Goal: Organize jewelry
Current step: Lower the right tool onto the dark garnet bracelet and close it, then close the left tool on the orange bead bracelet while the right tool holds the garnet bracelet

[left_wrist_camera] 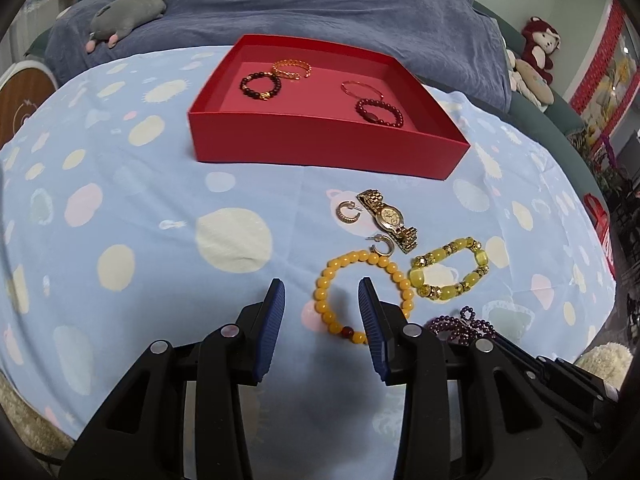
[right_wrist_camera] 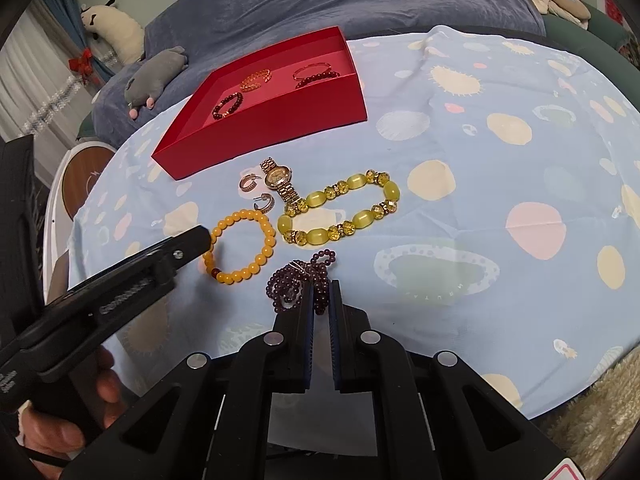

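Note:
A red box [left_wrist_camera: 320, 144] [right_wrist_camera: 256, 128] at the back of the cloth-covered table holds several bracelets. In front of it lie a gold watch [left_wrist_camera: 388, 216] [right_wrist_camera: 280, 180], two hoop earrings [left_wrist_camera: 347, 212] [right_wrist_camera: 250, 184], an orange bead bracelet [left_wrist_camera: 340, 276] [right_wrist_camera: 240, 246], a yellow-green bead bracelet [left_wrist_camera: 448, 268] [right_wrist_camera: 340, 208] and a purple bead strand [left_wrist_camera: 464, 322] [right_wrist_camera: 296, 280]. My left gripper [left_wrist_camera: 322, 290] is open, its right finger over the orange bracelet's ring. My right gripper [right_wrist_camera: 321, 285] is shut on the purple bead strand.
The table wears a light blue spotted cloth [left_wrist_camera: 140, 220] [right_wrist_camera: 500, 180]. A blue-covered sofa [left_wrist_camera: 320, 8] with a grey plush [left_wrist_camera: 128, 12] stands behind. A round wooden stool [right_wrist_camera: 80, 176] is at the left. A shaggy rug [right_wrist_camera: 600, 412] lies below the table edge.

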`<state>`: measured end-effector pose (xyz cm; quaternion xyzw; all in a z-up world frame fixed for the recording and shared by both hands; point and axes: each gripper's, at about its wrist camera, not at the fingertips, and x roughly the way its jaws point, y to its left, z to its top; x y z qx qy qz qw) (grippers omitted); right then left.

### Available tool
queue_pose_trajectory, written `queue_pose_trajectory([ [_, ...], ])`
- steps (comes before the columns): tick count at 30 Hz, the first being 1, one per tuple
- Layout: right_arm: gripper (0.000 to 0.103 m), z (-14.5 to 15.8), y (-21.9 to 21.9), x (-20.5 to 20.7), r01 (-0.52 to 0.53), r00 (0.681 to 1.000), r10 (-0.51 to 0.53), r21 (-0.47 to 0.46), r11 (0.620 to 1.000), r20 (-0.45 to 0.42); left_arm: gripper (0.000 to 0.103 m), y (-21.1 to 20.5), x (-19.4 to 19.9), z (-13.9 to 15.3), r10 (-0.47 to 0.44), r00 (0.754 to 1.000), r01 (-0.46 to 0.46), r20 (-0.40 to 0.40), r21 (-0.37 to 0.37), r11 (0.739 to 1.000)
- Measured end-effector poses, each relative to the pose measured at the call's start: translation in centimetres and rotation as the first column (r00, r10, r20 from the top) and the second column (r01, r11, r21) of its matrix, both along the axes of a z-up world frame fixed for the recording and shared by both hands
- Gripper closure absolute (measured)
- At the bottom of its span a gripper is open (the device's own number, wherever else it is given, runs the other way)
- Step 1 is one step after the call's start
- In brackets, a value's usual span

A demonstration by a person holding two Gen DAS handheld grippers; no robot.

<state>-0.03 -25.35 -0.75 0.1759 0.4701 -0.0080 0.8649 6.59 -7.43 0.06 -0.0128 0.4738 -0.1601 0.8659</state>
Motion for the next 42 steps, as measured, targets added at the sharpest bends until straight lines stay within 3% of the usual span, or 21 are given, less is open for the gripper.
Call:
queue_pose_trajectory([
  [8,0.096,-0.2,0.0,0.1,-0.003,1.0,0.003,0.011,1.0,-0.004,0.076,-0.9,0.4,-1.2,-0.01,1.0,0.009,0.003,0.073,0.997],
  [12,0.096,-0.2,0.1,0.2,-0.003,1.0,0.003,0.014,1.0,-0.005,0.095,-0.8,0.5,-1.3,-0.008,1.0,0.007,0.011,0.09,0.996],
  [24,0.096,0.7,0.1,-0.1,-0.007,0.999,0.007,0.021,1.0,0.035,0.096,0.8,-0.1,0.6,0.026,0.999,-0.027,0.027,0.044,0.999],
  [42,0.096,5.5,-0.4,0.6,-0.009,0.988,0.002,0.044,0.999,0.153,0.096,4.2,0.3,5.4,0.081,0.994,-0.079,0.067,-0.033,0.996],
])
